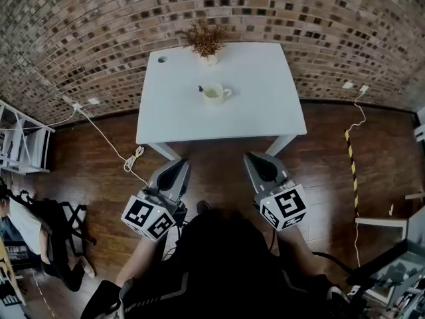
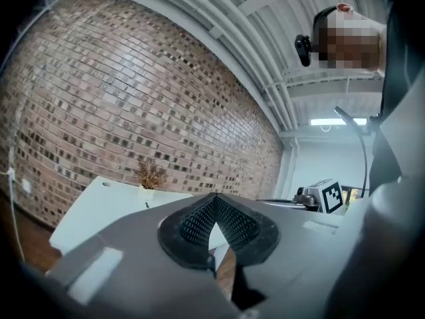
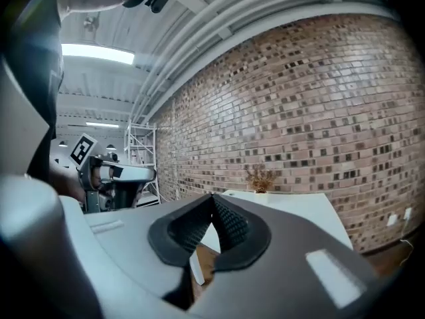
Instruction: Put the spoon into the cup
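As both claws hung well short of the work, I entered them first: left gripper [image 2: 214, 198], jaws together, nothing between the pads; right gripper [image 3: 212, 198], likewise closed and empty. Both pointed roughly level toward the table. Item: white table [image 1: 265, 105], ahead across a stretch of wooden floor [image 1: 99, 171]. Item: pale cup [image 1: 214, 94], upright near the table's middle, handle to the right. Item: small dark thing [image 1: 200, 89] just beside the cup on its left, taken for the spoon, too small to be certain. Item: dried plant [image 1: 205, 40] at the far edge, against the brick wall [image 1: 99, 18]. Step in hand, by my reckoning: the approach, no pickup begun. The next move called for closing in, parting one set of jaws, and taking the spoon by its handle.
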`<state>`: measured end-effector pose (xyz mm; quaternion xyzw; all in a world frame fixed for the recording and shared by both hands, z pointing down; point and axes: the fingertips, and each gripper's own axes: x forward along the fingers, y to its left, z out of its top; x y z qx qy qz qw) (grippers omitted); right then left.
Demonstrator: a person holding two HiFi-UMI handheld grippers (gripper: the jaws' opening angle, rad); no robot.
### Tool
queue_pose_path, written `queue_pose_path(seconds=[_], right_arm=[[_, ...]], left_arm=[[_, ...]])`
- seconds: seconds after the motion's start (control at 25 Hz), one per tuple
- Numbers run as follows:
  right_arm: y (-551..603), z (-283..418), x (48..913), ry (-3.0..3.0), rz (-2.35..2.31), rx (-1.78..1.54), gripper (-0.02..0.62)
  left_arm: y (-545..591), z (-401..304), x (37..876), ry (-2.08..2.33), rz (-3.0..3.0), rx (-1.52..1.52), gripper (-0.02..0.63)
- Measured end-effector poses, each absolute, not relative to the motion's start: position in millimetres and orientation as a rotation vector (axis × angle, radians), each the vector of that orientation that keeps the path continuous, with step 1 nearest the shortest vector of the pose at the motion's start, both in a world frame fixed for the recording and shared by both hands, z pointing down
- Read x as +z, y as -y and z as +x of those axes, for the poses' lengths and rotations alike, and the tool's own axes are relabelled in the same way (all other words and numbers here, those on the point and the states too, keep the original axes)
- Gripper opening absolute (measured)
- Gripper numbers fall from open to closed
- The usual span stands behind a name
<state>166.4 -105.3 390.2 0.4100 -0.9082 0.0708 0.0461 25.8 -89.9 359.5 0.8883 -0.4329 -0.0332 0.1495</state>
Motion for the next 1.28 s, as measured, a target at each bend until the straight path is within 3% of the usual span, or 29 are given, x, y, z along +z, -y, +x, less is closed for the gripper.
queue_pose_path(seconds=[0.24, 0.56, 0.84, 1.28], right_arm=[[95.4, 191.2, 397.6, 2.829, 1.239, 0.314, 0.006], [89.3, 177.7, 362.1, 2.795, 1.349, 0.161, 0.006], [78.1, 151.2, 362.7, 2.743, 1.384, 0.212, 0.006], [83.4, 172.3, 337.1, 2.727, 1.485, 0.178, 0.006]], left_arm=[[69.8, 45.9, 352.9, 1.285, 2.538, -0.036, 0.003], [58.4, 38.1, 349.5, 1.147, 2.651, -0.042, 0.003], [59.9, 10.1, 337.5, 1.072, 2.713, -0.097, 0.003], [71.0, -20.2, 337.0, 1.162, 2.669, -0.08, 0.003]])
